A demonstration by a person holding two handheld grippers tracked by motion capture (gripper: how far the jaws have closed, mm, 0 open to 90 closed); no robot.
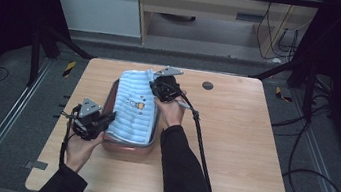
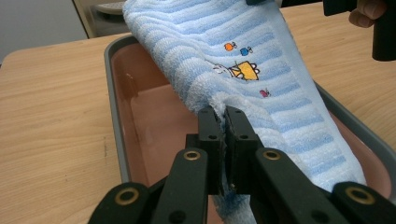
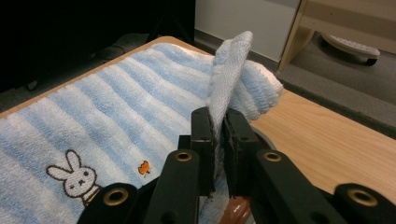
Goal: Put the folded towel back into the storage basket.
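A light blue and white striped towel (image 1: 134, 105) with a small cartoon print lies stretched over a reddish tray with a grey rim (image 1: 126, 148) in the middle of the table. My left gripper (image 1: 104, 118) is shut on the towel's near left edge (image 2: 223, 122), held above the tray's pink inside (image 2: 154, 126). My right gripper (image 1: 160, 85) is shut on the far right corner of the towel (image 3: 226, 79), which sticks up between its jaws. The rabbit print (image 3: 77, 177) faces the right gripper view.
The wooden table (image 1: 238, 136) has bare room to the right and left of the tray. A dark round hole cover (image 1: 207, 85) sits near the far edge. A cable (image 1: 200, 140) trails from the right gripper across the table. Dark frame legs and shelving stand beyond.
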